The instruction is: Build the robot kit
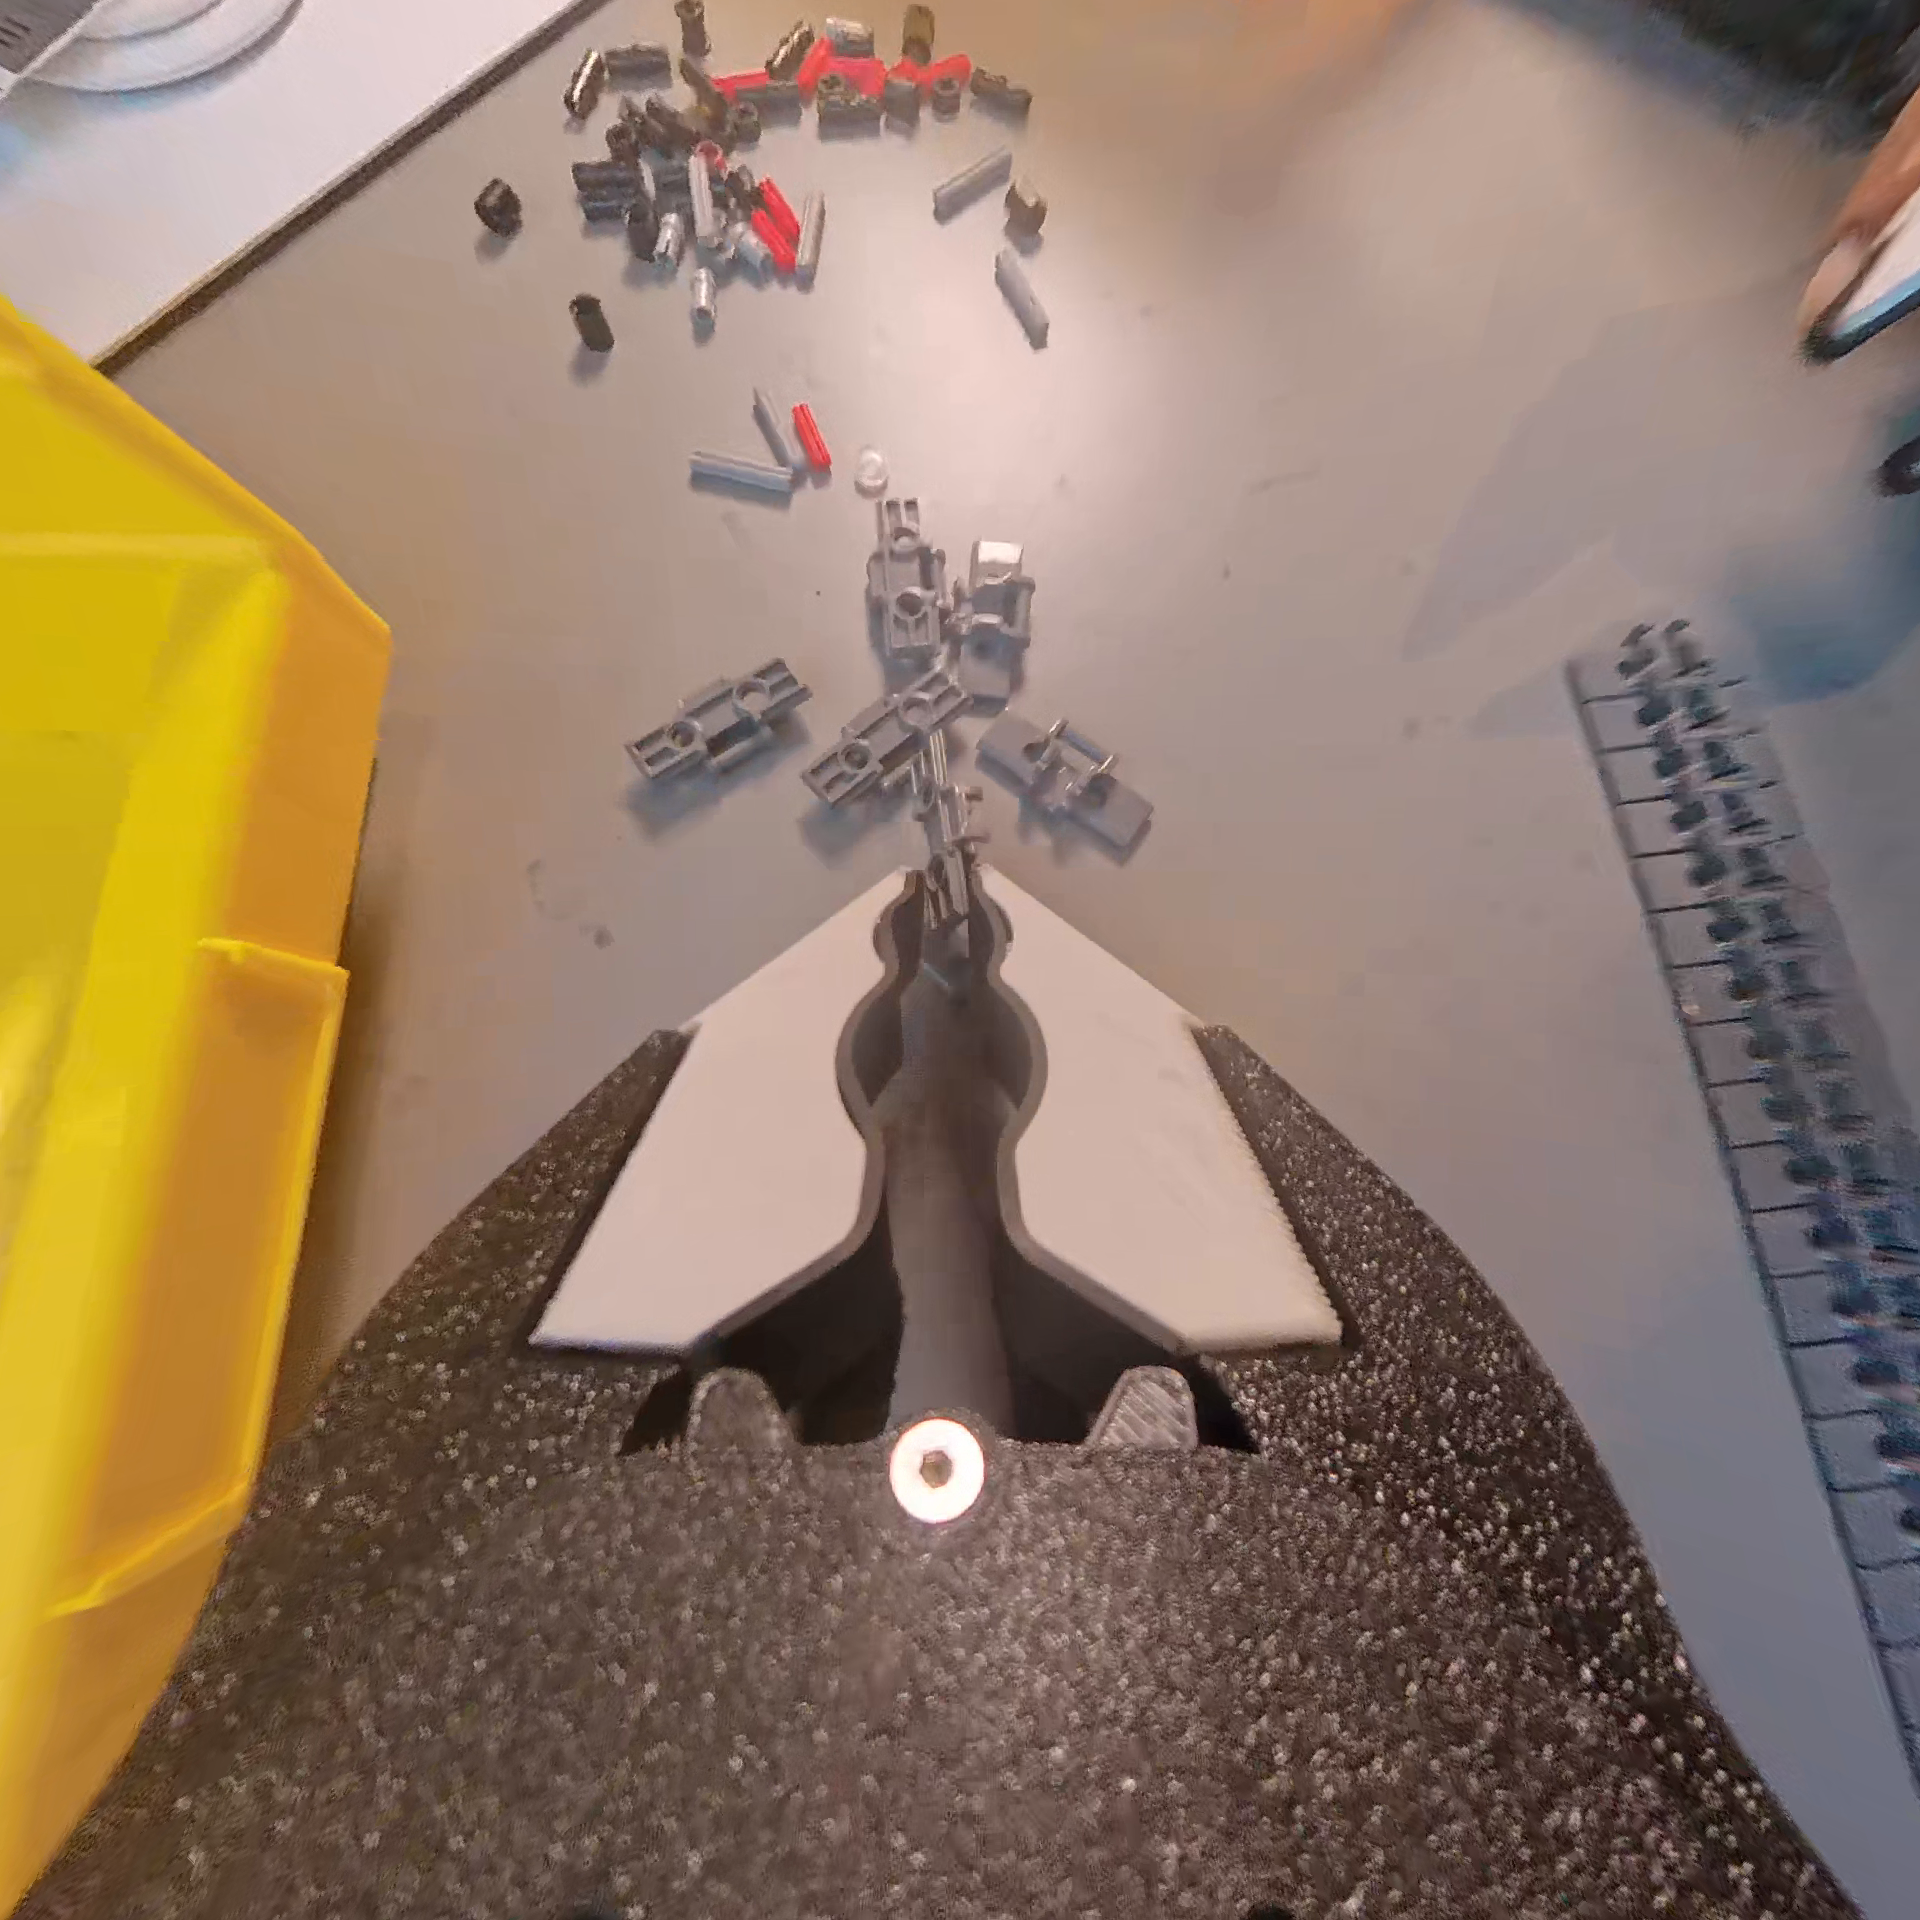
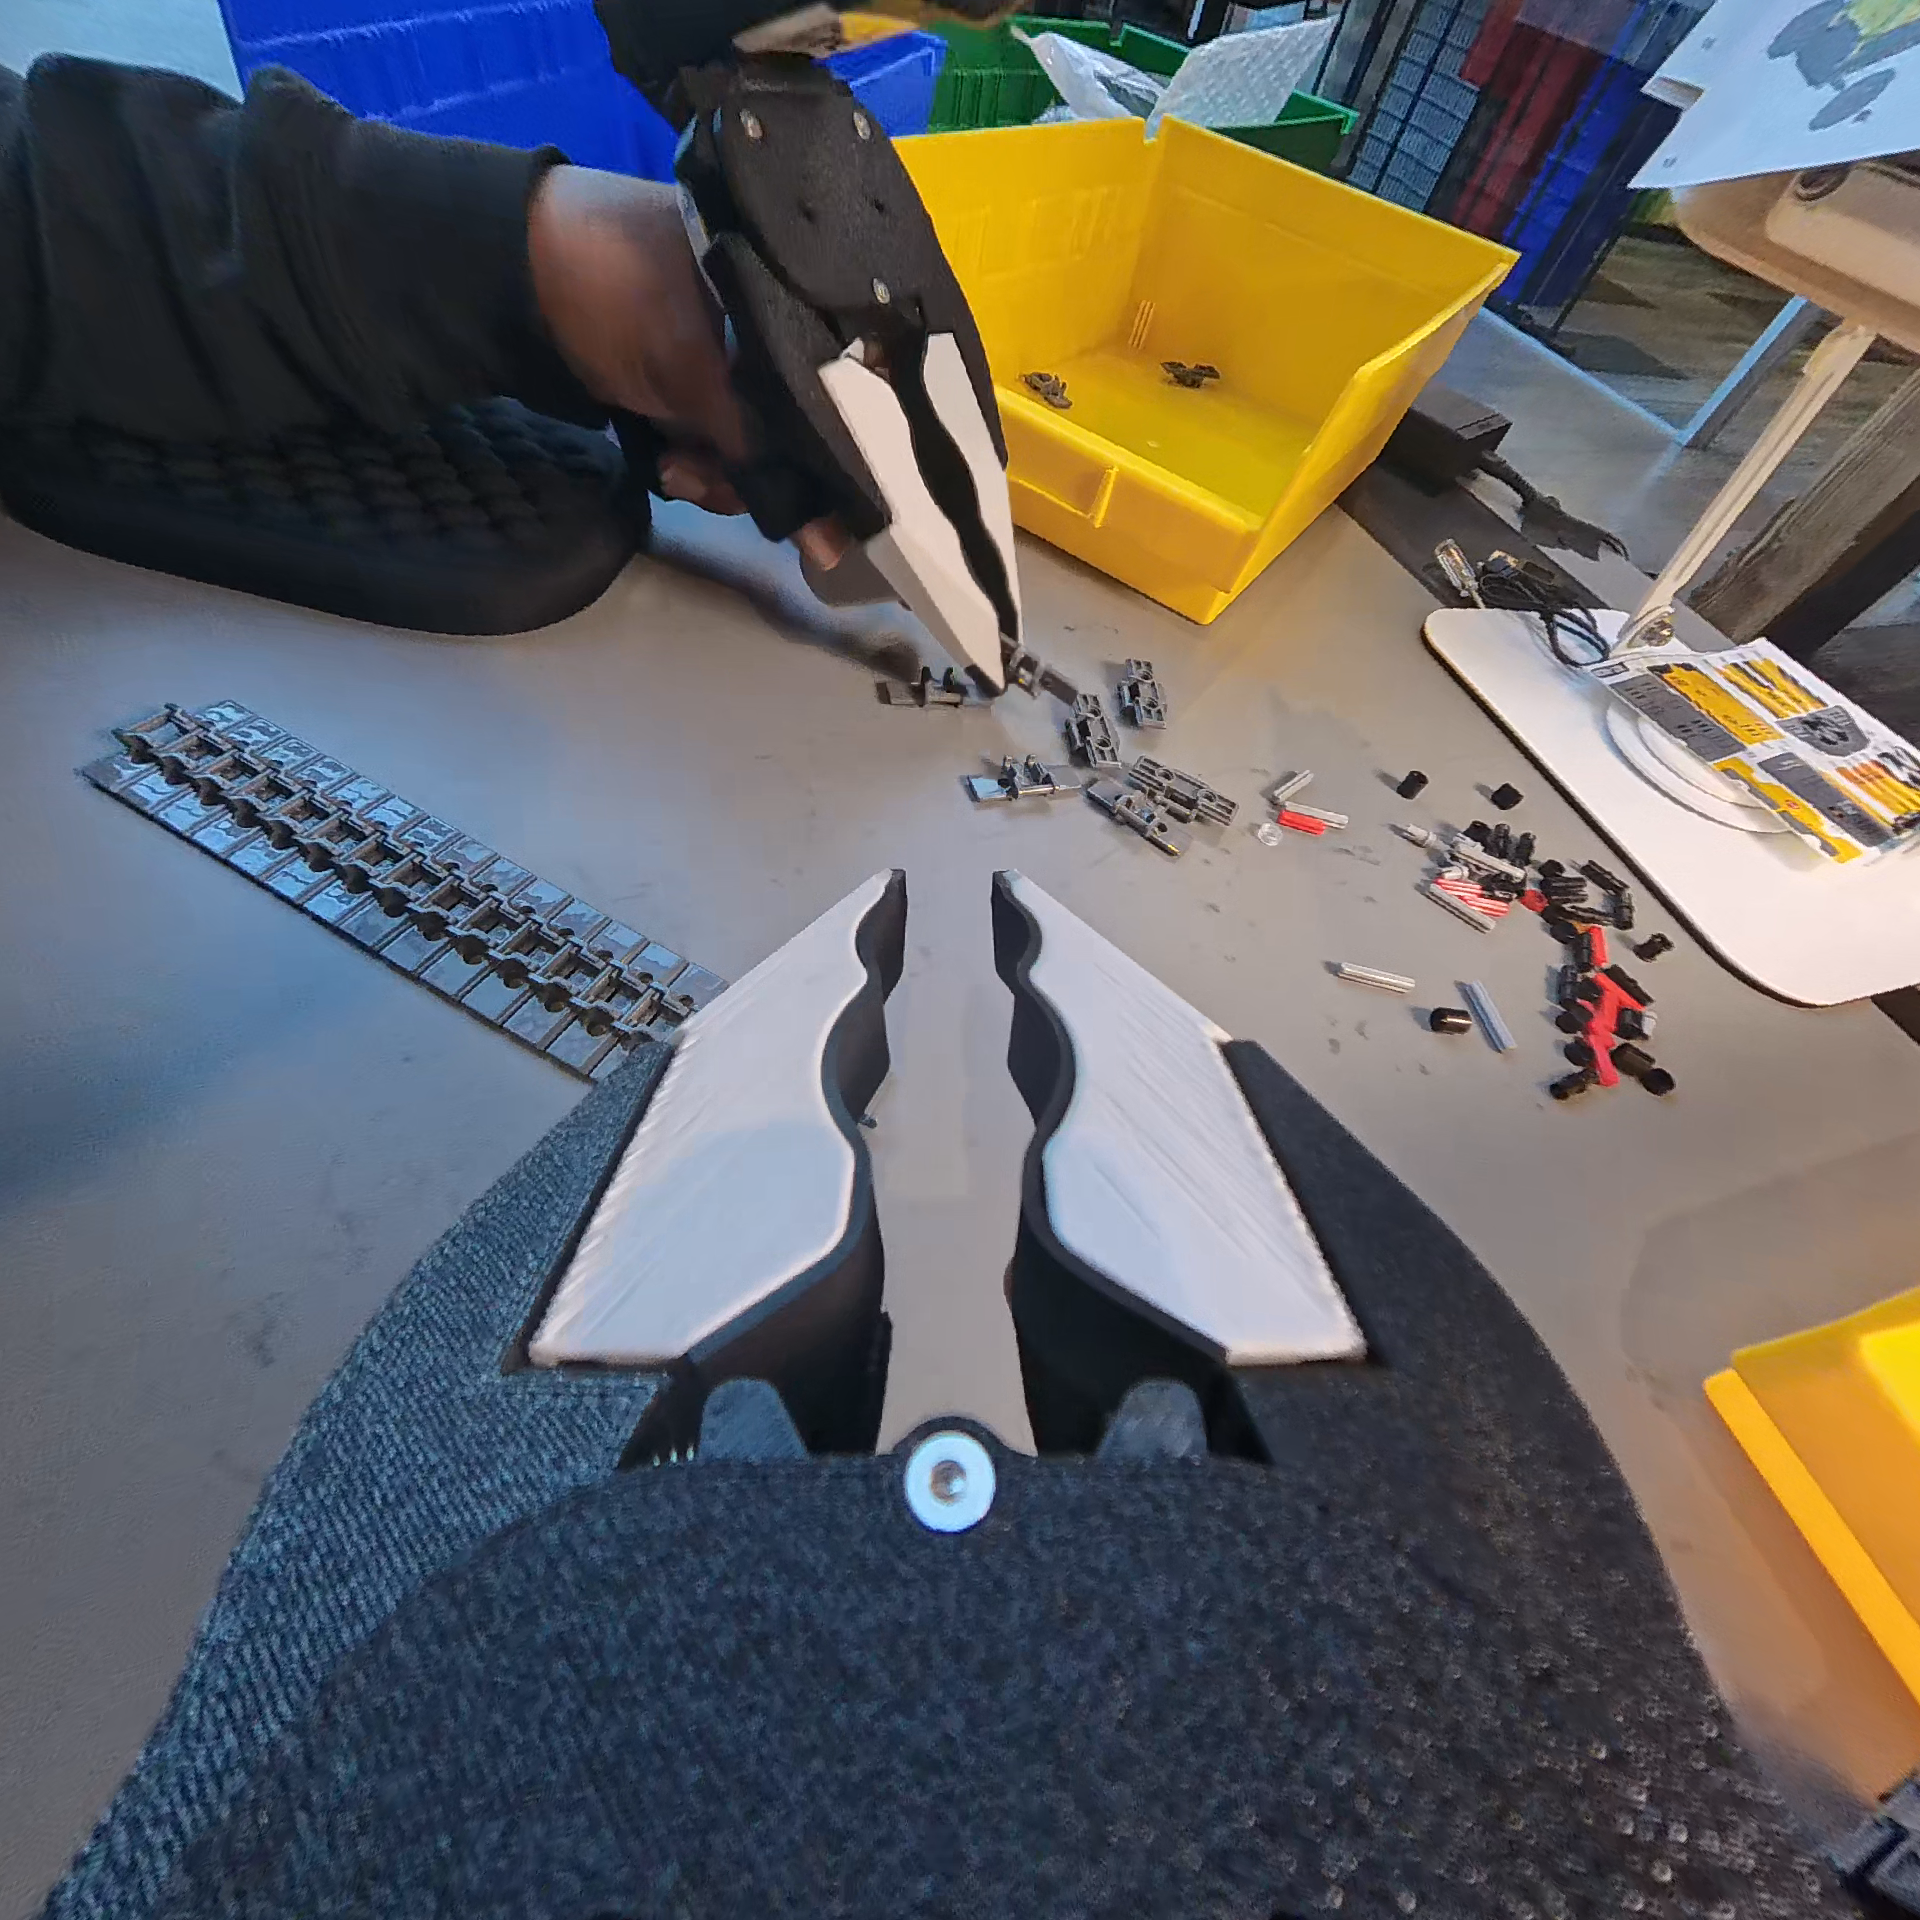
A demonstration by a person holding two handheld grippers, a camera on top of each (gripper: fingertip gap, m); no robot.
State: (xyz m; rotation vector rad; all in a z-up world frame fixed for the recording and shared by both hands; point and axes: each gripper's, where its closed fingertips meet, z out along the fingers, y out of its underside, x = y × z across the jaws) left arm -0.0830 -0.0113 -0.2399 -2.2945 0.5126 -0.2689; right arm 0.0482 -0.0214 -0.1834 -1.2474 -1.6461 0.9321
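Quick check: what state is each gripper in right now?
Left gripper: shut on a small grey track link.
Right gripper: open, empty, above the bare grey table.

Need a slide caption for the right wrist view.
Right gripper open above the table; left gripper shut on a small grey track piece.

Bare table (image 2: pixel 312 1195) ahead; track strip (image 2: pixel 395 883) left, loose parts (image 2: pixel 1143 790) right.

A workshop bench for building with small plastic toy parts

Beside the open yellow plastic bin (image 2: pixel 1195 343) on the grey table (image 2: pixel 312 1091) lie little grey, black and red plastic pieces (image 2: pixel 1558 935); blue and green storage bins (image 2: pixel 436 62) stand behind it.
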